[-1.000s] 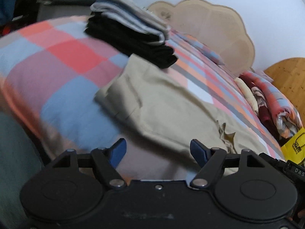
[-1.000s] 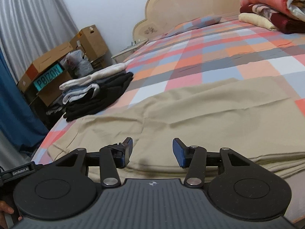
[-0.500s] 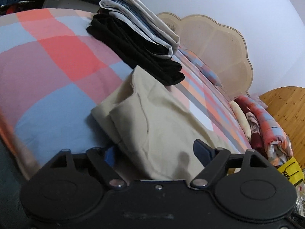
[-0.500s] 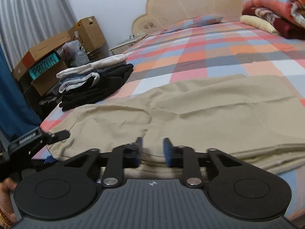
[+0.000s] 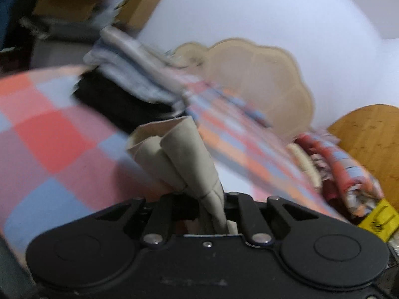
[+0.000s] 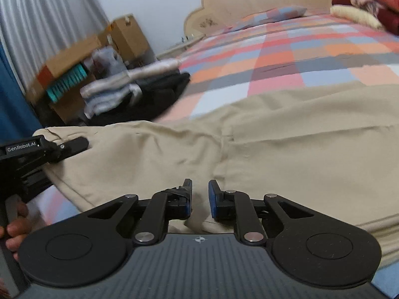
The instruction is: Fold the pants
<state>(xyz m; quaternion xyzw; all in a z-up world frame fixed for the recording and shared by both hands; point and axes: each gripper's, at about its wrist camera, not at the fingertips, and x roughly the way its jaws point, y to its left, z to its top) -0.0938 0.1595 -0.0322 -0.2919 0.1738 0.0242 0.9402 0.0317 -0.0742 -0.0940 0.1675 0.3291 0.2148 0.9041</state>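
The beige pants lie spread across the checked bedspread. My left gripper is closing on one end of them, and a bunch of beige cloth stands up out of its jaws, lifted off the bed. In the right wrist view that left gripper reaches in from the left edge onto the pants' corner, with a person's hand behind it. My right gripper is closing on the pants' near edge, where a raised fold of cloth fills the narrow gap between its blue pads.
A stack of folded grey, white and black clothes sits on the bed just beyond the pants. Cardboard boxes stand off the bed's left side. Folded blankets are piled near the wooden headboard.
The left gripper has closed on the pants' end and lifted it, the view now blurred. The right gripper's jaws have narrowed onto a fold at the near edge and moved forward.
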